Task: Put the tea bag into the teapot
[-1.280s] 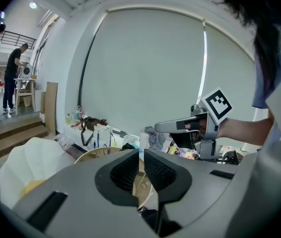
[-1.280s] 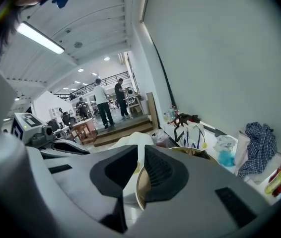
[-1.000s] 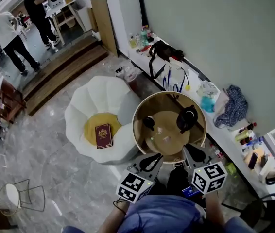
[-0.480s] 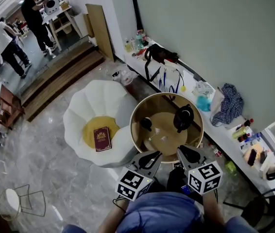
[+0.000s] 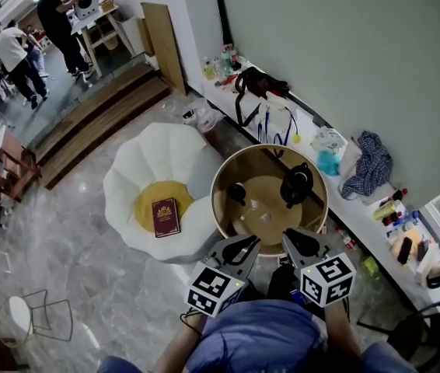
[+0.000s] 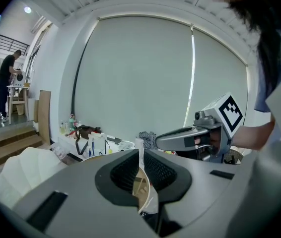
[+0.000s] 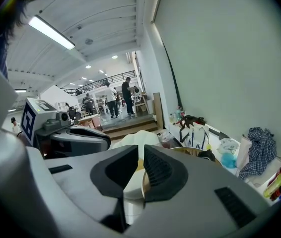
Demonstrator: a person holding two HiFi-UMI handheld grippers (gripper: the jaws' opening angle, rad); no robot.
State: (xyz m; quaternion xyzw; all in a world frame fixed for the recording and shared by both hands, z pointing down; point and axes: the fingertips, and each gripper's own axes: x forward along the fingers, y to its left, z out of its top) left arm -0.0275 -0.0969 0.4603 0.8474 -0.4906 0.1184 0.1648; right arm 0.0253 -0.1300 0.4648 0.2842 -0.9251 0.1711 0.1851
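A black teapot (image 5: pixel 296 183) stands at the right of the round wooden table (image 5: pixel 228 179); in the right gripper view the teapot (image 7: pixel 207 154) shows dark past the jaws. A black cup (image 5: pixel 237 193) stands at the left, with small white tea bags (image 5: pixel 265 217) lying on the tabletop between them. My left gripper (image 5: pixel 249 243) and right gripper (image 5: pixel 290 238) hover side by side at the table's near edge, short of the tea bags. The left gripper (image 6: pixel 139 155) and right gripper (image 7: pixel 140 162) each show a narrow gap between the jaws with nothing in it.
A white petal-shaped chair (image 5: pixel 138 173) with a yellow cushion and a red book (image 5: pixel 165 216) stands left of the table. A long counter (image 5: pixel 360 216) with bottles, bags and a plaid cloth (image 5: pixel 368 165) runs along the wall. Steps and people are far off at upper left.
The right gripper has shifted slightly leftwards along the table's near edge. The left gripper stays where it was. The tea bags and teapot have not moved.
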